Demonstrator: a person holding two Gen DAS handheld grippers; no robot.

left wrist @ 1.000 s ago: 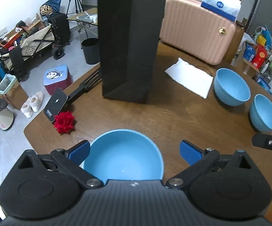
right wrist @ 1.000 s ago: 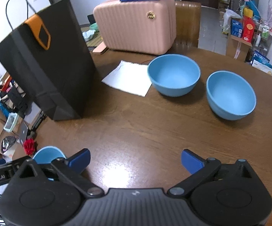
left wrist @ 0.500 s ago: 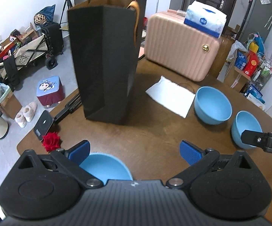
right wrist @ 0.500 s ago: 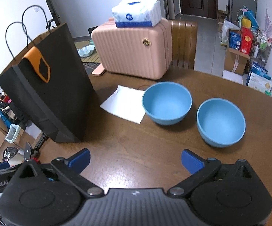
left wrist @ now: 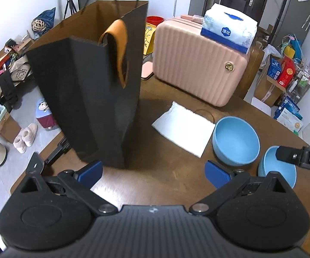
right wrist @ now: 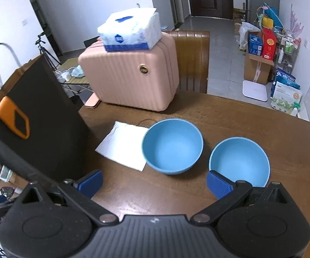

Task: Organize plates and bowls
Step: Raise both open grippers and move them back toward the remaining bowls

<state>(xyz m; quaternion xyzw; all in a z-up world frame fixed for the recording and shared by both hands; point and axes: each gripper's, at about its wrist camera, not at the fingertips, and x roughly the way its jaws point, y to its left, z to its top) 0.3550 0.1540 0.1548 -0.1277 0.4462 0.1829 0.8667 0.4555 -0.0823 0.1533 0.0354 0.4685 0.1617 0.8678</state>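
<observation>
Two blue bowls stand upright side by side on the brown table [right wrist: 251, 118]. The left bowl [right wrist: 172, 145] [left wrist: 236, 143] touches the edge of a white napkin [right wrist: 125, 146]. The right bowl [right wrist: 240, 161] [left wrist: 277, 169] sits just beyond my right gripper's right fingertip. My right gripper [right wrist: 154, 183] is open and empty, above the table in front of both bowls. My left gripper [left wrist: 152, 172] is open too, with nothing between its fingers, hovering near the foot of the black paper bag [left wrist: 86, 99]. The other gripper's black body [left wrist: 301, 158] shows over the right bowl in the left wrist view.
A tall black paper bag [right wrist: 36, 124] with an orange tag stands at the table's left. A pink suitcase [right wrist: 129, 79] with a tissue pack [right wrist: 131, 30] on top sits at the far edge, a chair [right wrist: 191, 60] behind it. Boxes and bags clutter the floor at right.
Both grippers have risen and pulled back from the table. The third blue bowl under my left gripper has dropped out of view. The bowls now look farther away.
</observation>
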